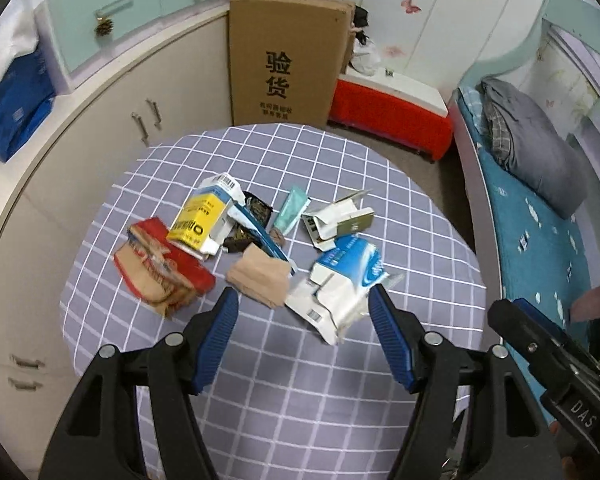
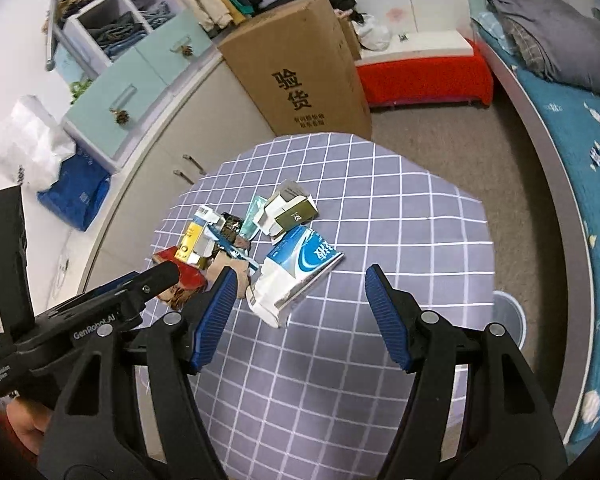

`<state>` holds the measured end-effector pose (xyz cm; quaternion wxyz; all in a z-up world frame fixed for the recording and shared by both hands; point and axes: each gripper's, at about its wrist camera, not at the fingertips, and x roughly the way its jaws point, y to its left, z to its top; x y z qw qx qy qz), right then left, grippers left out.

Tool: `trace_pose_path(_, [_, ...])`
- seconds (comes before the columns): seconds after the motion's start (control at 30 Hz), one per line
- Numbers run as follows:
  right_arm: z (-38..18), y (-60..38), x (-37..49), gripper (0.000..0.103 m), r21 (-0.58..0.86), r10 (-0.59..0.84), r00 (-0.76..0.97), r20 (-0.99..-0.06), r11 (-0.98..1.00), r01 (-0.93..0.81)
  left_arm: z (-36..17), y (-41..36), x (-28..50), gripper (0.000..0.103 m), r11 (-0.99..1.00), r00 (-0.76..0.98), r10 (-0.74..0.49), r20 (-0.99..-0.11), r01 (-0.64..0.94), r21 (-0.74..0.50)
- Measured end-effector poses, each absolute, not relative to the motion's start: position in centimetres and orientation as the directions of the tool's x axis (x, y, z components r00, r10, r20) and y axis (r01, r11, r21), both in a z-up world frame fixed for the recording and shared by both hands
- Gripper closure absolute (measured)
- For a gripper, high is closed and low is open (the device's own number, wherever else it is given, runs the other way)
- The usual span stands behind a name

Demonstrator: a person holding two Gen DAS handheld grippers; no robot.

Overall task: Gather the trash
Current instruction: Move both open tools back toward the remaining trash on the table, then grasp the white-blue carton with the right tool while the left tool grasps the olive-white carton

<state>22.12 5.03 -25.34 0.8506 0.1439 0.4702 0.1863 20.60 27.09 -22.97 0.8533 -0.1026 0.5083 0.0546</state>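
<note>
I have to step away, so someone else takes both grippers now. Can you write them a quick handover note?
Left gripper: open, empty, hovering at the near edge of the trash pile.
Right gripper: open, empty, beside it.
Trash is all bunched on the checked table: blue-white carton, yellow box, red packet, beige wad, olive-white box, teal wrapper.
A grey bin shows past the table's right edge.
Done: nothing picked yet. Left: everything.
</note>
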Motion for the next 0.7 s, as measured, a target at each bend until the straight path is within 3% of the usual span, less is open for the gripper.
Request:
trace_pose_path(0.27, [-28.6,6.2,25.2,0.036,0.426,0.402,0.487,-0.775,0.902,-0.067,-26.1,27.0,24.8,0.037,0.989,0.433,-0.096,-0.896,-0.061,-0.136])
trace_pose_path(0.7, [-36.3,9.0,27.6,0.038,0.489,0.454,0.317,-0.833,0.871,0.038,-29.2,30.5,26.4,0.037,0.986,0.391,-0.064,-0.918,-0.116,-0.118])
